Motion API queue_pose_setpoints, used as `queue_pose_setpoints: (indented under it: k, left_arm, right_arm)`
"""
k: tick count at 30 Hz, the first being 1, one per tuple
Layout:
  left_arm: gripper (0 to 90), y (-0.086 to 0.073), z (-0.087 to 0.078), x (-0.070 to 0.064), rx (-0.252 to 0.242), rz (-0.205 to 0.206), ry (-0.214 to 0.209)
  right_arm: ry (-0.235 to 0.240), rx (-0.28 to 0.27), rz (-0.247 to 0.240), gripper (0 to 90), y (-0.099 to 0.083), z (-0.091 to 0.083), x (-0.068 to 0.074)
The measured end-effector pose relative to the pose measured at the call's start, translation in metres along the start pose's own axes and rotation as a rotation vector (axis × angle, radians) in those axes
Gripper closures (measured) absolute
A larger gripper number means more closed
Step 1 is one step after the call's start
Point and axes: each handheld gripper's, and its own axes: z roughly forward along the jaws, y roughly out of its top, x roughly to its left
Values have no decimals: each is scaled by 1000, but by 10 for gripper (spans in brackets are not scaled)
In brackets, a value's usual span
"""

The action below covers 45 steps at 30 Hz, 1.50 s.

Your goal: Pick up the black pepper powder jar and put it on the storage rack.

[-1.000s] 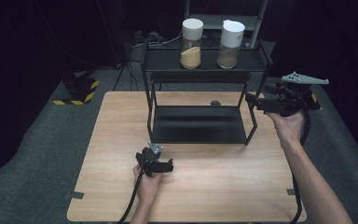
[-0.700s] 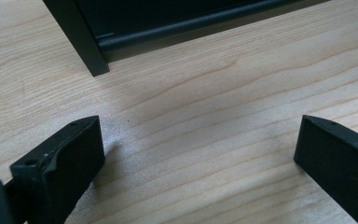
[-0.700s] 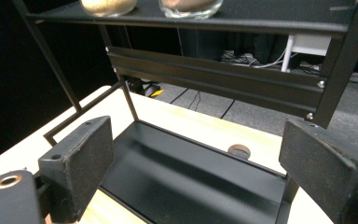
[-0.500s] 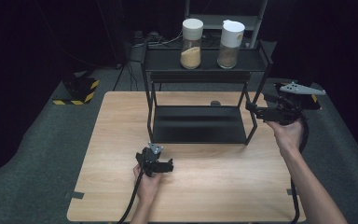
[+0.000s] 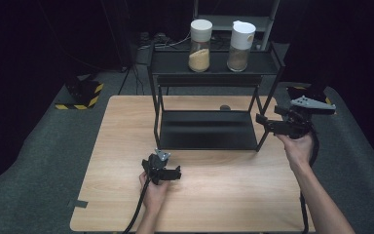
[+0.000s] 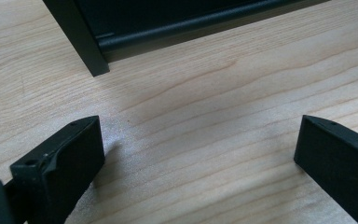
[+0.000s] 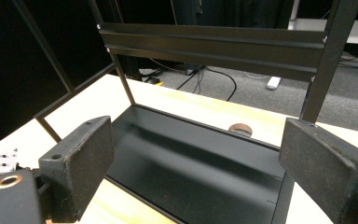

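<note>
Both grippers empty at the rack

My left gripper [image 5: 168, 171] rests wide open on the table [image 5: 117, 146] by the rack [image 5: 207, 129] leg; my right gripper [image 5: 265, 123], jaws spread, faces the lower shelf, probably lining up. Two jars [image 5: 200, 39] stand on top.

Dark-curtained lab, hazard-striped block [image 5: 80, 93]

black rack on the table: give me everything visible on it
The black rack looks like dark matte metal: thin upright legs, a flat bottom tray resting on the wooden table, and a top shelf with a slatted front rail. It stands upright at the table's far middle. Two white-lidded jars holding tan granules sit on the top shelf; the bottom tray is bare. A small brown round object lies on the table behind it. The right gripper hovers open beside its right front leg, not touching.
</note>
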Motion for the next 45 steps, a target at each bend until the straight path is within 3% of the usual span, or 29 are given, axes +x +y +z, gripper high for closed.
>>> queue_pose_setpoints:
  k: [16,45]
  left_arm:
    - [15,0,0,0,0,0,0]
    - [16,0,0,0,0,0,0]
  right_arm:
    - [-7,27,-39,99,-24,8,8]
    - [-28,56,-48,99,-60,17,11]
